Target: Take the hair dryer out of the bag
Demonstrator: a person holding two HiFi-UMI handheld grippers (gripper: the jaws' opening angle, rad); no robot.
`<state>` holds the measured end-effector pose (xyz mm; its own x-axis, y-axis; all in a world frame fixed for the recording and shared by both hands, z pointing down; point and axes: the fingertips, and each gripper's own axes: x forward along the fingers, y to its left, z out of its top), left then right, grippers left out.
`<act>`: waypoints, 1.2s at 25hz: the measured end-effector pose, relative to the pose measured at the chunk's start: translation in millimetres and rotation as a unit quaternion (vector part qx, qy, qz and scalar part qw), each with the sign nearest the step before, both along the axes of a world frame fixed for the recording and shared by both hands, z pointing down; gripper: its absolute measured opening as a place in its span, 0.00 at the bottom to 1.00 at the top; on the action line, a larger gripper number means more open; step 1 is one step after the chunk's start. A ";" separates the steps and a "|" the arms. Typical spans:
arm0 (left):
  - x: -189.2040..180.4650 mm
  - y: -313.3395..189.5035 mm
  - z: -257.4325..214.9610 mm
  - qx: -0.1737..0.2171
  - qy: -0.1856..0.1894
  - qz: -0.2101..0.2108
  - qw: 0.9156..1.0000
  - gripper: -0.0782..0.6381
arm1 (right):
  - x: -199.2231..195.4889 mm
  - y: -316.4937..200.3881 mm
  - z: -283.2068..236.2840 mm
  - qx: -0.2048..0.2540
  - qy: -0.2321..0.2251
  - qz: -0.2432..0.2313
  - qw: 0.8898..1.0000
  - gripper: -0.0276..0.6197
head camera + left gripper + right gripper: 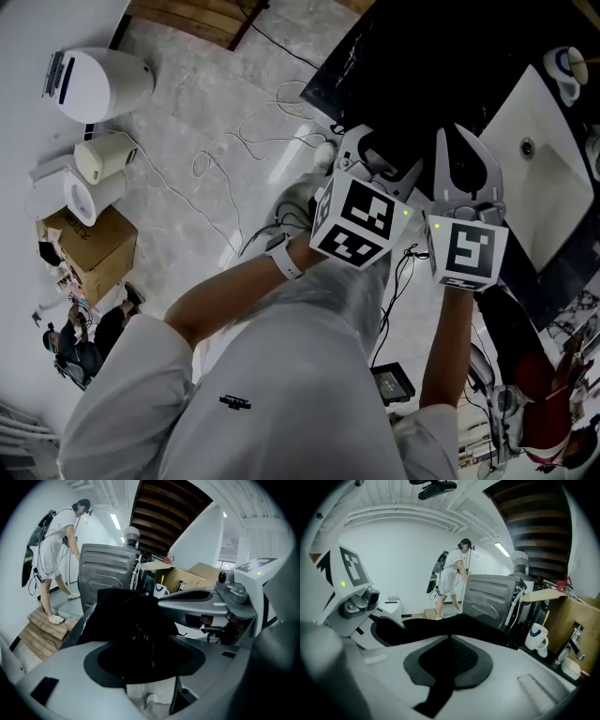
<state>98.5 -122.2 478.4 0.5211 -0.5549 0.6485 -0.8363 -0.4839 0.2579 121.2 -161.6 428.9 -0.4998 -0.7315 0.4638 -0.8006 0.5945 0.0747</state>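
Observation:
The black bag [126,616] lies bunched in front of both grippers on a dark counter [394,56]. My left gripper [145,656] stands open, with loose bag fabric and a thin drawstring just ahead of its pads. My right gripper [450,656] is shut on a fold of the bag [454,625], and a black strip hangs down from between its pads. In the head view, the left gripper [380,159] and right gripper [461,155] sit side by side at the counter's edge. No hair dryer shows; the bag's inside is hidden.
A white sink basin [544,178] is set in the counter at right. A grey metal appliance [487,597] and a white mug [536,637] stand behind the bag. Cables [244,141], a cardboard box [94,244] and white devices [94,84] lie on the floor at left. A person [452,578] stands in the background.

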 end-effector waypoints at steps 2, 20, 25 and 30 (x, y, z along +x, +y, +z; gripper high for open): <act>-0.9 -6.9 1.6 -0.003 -0.010 -0.014 1.000 0.46 | -1.3 -4.4 -1.1 -0.001 -0.007 -0.004 1.000 0.09; 9.6 -39.9 37.5 -0.059 -0.058 -0.035 0.996 0.48 | 19.9 -5.8 15.3 -0.116 -0.166 -0.013 0.979 0.09; 4.1 -43.0 39.6 -0.056 -0.078 -0.068 0.993 0.53 | 20.5 -4.5 17.5 -0.139 -0.191 0.000 0.972 0.09; 4.5 -50.5 55.5 -0.069 -0.104 -0.068 0.990 0.55 | 20.9 -4.1 20.2 -0.153 -0.212 0.000 0.965 0.09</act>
<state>103.1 -172.7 533.9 0.2942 -0.5105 0.8080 -0.9335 -0.3346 0.1286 142.1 -165.7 449.1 -0.6917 -0.5933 0.4117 -0.7211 0.5366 -0.4382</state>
